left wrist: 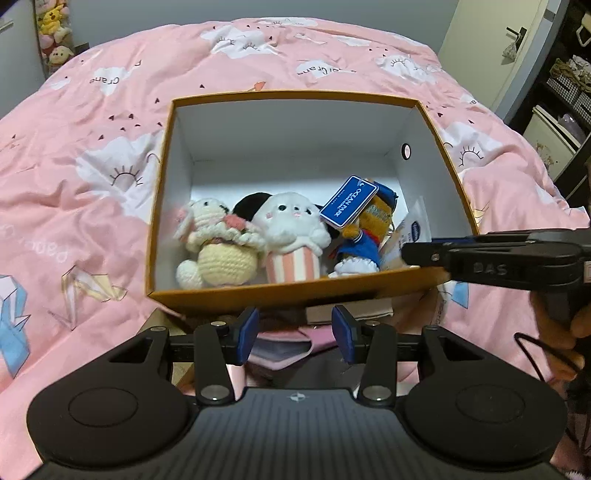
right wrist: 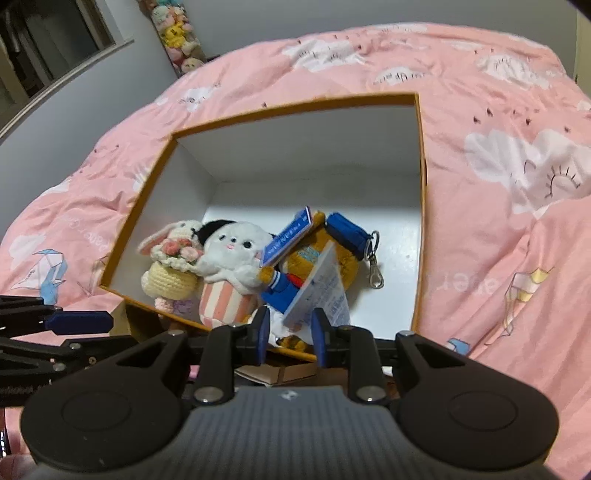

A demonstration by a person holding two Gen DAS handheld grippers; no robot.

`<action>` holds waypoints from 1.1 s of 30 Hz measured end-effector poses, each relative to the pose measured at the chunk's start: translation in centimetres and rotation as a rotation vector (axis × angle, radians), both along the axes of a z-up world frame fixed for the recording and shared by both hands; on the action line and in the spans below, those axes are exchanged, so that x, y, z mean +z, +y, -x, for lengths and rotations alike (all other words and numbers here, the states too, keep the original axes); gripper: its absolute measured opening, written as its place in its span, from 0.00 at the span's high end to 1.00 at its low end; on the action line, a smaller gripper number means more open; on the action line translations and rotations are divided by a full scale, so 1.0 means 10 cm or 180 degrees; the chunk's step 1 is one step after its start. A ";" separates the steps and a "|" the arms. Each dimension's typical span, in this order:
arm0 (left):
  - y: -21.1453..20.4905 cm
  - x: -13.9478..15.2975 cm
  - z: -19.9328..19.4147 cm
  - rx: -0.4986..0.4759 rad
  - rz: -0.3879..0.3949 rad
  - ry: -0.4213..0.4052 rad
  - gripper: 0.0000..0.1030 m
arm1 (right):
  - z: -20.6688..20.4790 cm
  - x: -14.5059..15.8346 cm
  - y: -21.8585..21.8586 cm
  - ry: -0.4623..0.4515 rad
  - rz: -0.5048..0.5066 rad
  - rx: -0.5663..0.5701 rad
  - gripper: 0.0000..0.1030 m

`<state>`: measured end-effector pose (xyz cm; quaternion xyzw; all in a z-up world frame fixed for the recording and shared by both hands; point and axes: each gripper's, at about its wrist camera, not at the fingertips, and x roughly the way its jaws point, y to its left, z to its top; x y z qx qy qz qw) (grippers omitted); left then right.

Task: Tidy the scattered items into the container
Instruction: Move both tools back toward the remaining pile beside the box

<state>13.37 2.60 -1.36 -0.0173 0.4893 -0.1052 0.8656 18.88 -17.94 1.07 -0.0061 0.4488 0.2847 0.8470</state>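
Note:
An orange box (left wrist: 162,155) with white inside sits on the bed; it also shows in the right wrist view (right wrist: 421,206). Inside lie a crocheted bunny (left wrist: 218,251) (right wrist: 173,266), a white plush in a striped cup (left wrist: 291,240) (right wrist: 229,269), and a brown plush in blue clothes (left wrist: 362,240) (right wrist: 314,258) with a blue tag (left wrist: 349,201) and a metal clip (right wrist: 373,266). My left gripper (left wrist: 293,334) is open and empty just before the box's near wall. My right gripper (right wrist: 290,334) is open and empty over the near rim; it shows side-on in the left wrist view (left wrist: 421,253).
A pink quilt (left wrist: 92,177) with clouds and paper cranes covers the bed around the box. A pink pouch-like thing (left wrist: 284,349) lies under my left gripper. Plush toys (left wrist: 53,26) hang at the far wall. Shelves (left wrist: 565,96) stand at the right.

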 end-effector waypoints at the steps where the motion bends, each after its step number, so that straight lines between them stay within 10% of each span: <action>1: 0.02 0.02 0.03 0.0002 0.0008 -0.0017 0.50 | 0.05 0.03 -0.02 -0.0046 -0.0010 0.0028 0.73; 16: 0.33 -0.11 0.49 0.0238 -0.0060 0.0214 0.49 | 0.74 0.05 -0.04 -0.0552 0.0117 0.0616 0.62; 33: 0.25 -0.75 0.62 0.0262 -0.0278 0.0724 0.44 | 0.97 -0.53 0.09 0.0124 0.0687 0.1106 0.47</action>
